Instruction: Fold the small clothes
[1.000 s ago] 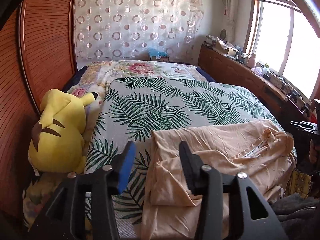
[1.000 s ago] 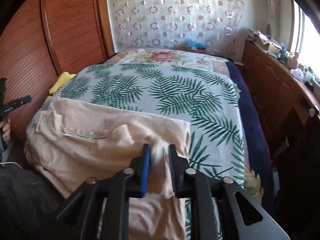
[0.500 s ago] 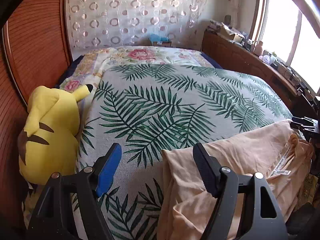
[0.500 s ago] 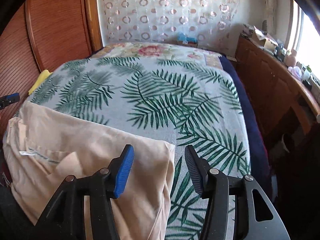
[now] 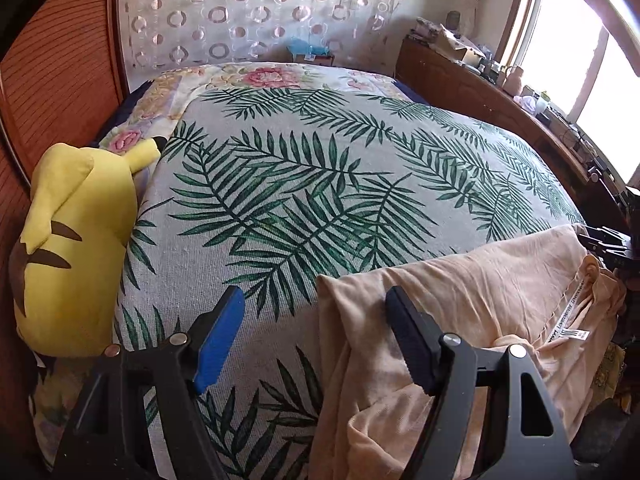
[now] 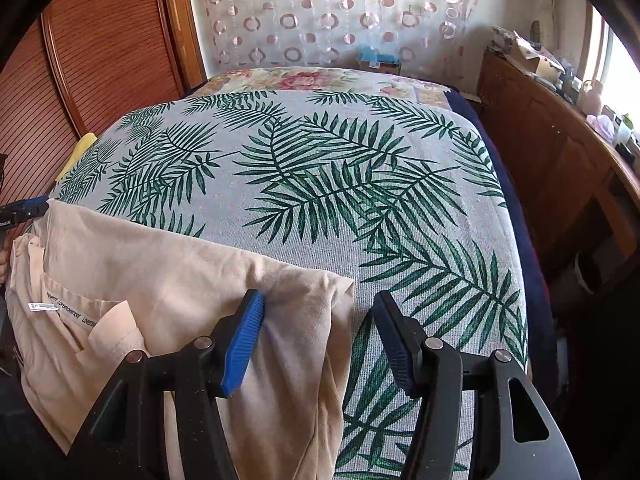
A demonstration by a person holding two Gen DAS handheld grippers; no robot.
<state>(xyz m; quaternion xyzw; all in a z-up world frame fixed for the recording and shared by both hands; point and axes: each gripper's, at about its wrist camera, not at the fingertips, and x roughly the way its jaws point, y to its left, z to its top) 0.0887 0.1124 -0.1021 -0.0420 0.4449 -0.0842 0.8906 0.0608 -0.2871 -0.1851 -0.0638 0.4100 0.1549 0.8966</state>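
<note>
Both tools, the left tool (image 5: 312,336) and right tool (image 6: 316,340), have just spread and pinch nothing, each straddling a corner of the peach garment (image 6: 168,280) lying low in frame on the bed (image 6: 320,168), so the next fold seems due, needing fresh grips.

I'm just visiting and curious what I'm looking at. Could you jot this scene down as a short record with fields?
place: bed with a palm-leaf blanket
garment: peach garment, folded, draped over the near edge of the bed
label: white tag showing at its neckline
left gripper: jaws open, astride one folded corner, holding nothing
right gripper: jaws just opened, astride the other corner, holding nothing
beside the bed: yellow plush toy
</note>
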